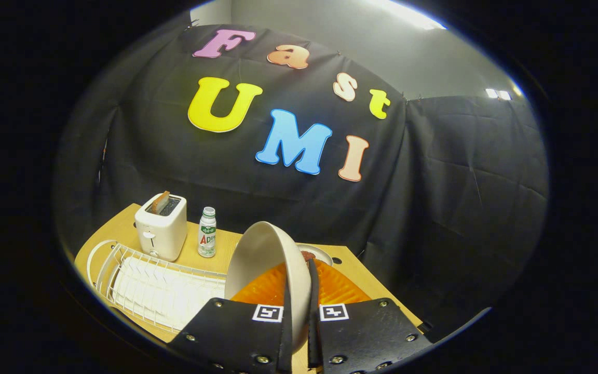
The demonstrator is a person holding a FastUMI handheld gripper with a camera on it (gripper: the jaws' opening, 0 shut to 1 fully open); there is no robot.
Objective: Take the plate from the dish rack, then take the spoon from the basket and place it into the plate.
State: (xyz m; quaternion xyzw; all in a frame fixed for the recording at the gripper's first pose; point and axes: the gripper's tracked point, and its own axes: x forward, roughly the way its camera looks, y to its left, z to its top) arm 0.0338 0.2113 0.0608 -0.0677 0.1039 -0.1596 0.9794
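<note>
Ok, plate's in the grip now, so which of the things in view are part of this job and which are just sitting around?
Part of the job:
plate, held on edge between the gripper fingers
dish rack, beside the plate
orange basket, just behind the plate; I can't make out the spoon

Just lying about:
toaster with toast in it
bottle beside the toaster
small dish beyond the basket

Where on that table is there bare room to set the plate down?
The gripper is shut on the plate, held on edge. Bare wood shows between the dish rack and the bottle, and near the far corner of the table. It is crowded around the toaster and orange basket.
</note>
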